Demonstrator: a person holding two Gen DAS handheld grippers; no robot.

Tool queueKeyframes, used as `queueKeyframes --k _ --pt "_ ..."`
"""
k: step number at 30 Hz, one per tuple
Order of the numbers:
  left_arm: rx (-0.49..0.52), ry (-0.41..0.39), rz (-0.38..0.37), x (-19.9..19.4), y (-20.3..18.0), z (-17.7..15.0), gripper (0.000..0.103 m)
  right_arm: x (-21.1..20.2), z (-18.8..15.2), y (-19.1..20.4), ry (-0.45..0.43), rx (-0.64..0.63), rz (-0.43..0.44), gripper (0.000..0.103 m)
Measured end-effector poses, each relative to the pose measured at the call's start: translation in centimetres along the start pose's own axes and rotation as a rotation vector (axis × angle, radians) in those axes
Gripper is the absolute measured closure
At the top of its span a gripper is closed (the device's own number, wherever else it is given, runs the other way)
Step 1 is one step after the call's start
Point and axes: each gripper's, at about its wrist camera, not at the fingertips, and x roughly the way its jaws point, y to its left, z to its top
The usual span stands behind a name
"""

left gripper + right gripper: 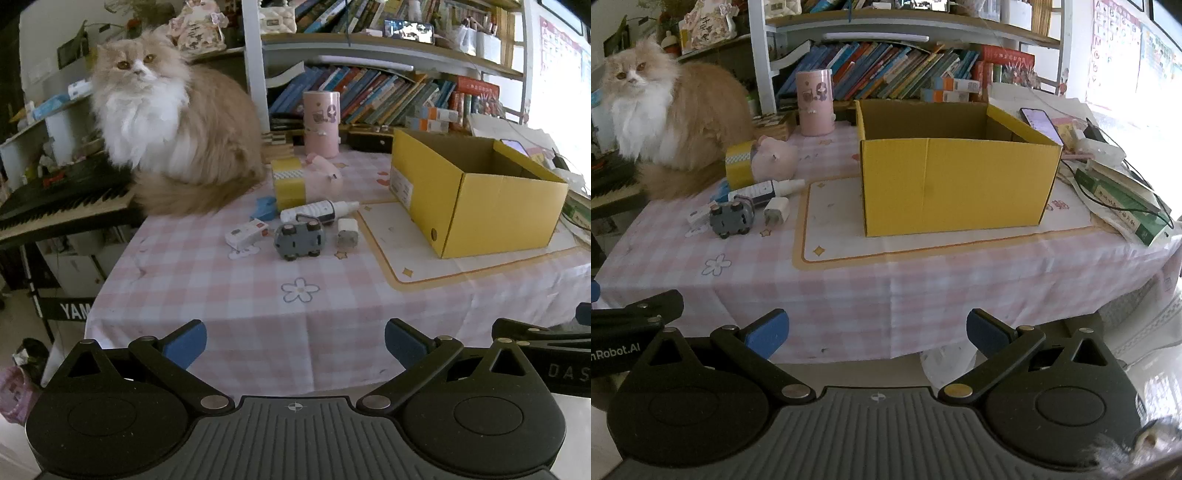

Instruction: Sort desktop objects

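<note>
No object is held yet, so the sorting is judged to be at its very start, with the approach still to be made. The left gripper and the right gripper are both held short of the near edge of the bench, each with its fingers spread wide and nothing between them.

The loose objects are gathered toward the left part of the bench: a grey toy car lying wheels-up, a white charger plug just beside it, a small white carton on its other side, and a white tube behind them. Further back lie a pink plush toy and a yellow tape box. A cat sits at the far left corner, near this cluster.

The open yellow box, apparently empty, stands on a mat toward the right, and is taken as the likely destination.

The next move calls for one gripper to be carried forward over the cluster and closed on a single item, probably the car or the plug, without neighbours being disturbed.
</note>
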Motion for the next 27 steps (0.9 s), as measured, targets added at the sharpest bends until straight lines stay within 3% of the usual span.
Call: queueKeyframes --k 27 --pt "0.001 0.010 0.011 0.04 -0.03 -0.01 0.000 0.05 -0.28 0.23 0.010 -0.004 0.010 0.000"
